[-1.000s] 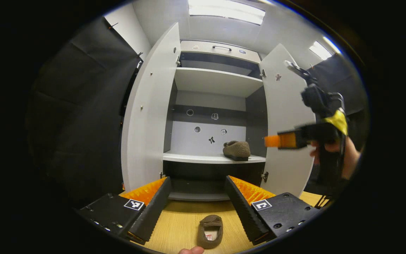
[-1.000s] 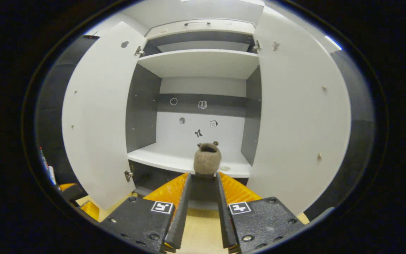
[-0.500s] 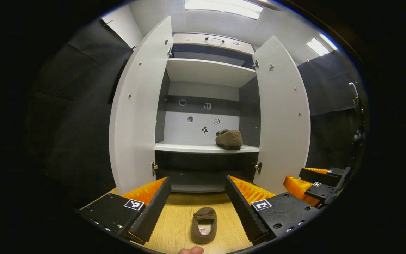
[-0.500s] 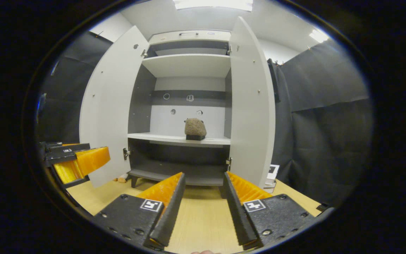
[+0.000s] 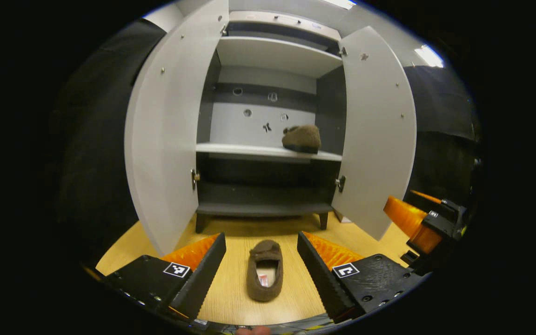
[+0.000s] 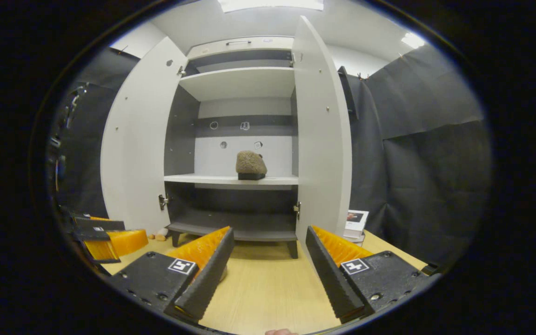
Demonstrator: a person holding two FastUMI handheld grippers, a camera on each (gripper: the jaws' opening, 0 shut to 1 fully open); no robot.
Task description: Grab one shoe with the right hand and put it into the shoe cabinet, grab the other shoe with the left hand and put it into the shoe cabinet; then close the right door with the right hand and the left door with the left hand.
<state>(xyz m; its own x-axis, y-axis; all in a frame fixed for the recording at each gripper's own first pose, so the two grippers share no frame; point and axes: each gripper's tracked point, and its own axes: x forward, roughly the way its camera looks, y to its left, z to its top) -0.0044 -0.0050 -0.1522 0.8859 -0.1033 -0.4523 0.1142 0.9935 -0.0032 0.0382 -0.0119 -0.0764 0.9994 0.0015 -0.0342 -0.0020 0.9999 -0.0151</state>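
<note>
One brown fuzzy shoe (image 5: 301, 138) rests on the right part of the white middle shelf (image 5: 249, 150) of the shoe cabinet; in the right gripper view that shoe (image 6: 251, 164) sits straight ahead. The other shoe (image 5: 264, 270) lies on the wooden floor, toe toward the cabinet. My left gripper (image 5: 261, 237) hangs open above it, one finger on each side, not touching. My right gripper (image 6: 269, 231) is open with nothing in it, well back from the cabinet. Both doors stand open: left door (image 5: 165, 139), right door (image 5: 375, 130).
The right gripper (image 5: 417, 223) hangs low at the right of the left gripper view, beside the right door. The left gripper (image 6: 110, 239) is low at the left of the right gripper view. A small box (image 6: 355, 222) stands beyond the right door (image 6: 321, 135). Black cloth walls flank the cabinet.
My right gripper has drawn back from the shelf, leaving the shoe there, and stands wider open. My left gripper has tilted down, so the floor shoe sits farther in between its fingers.
</note>
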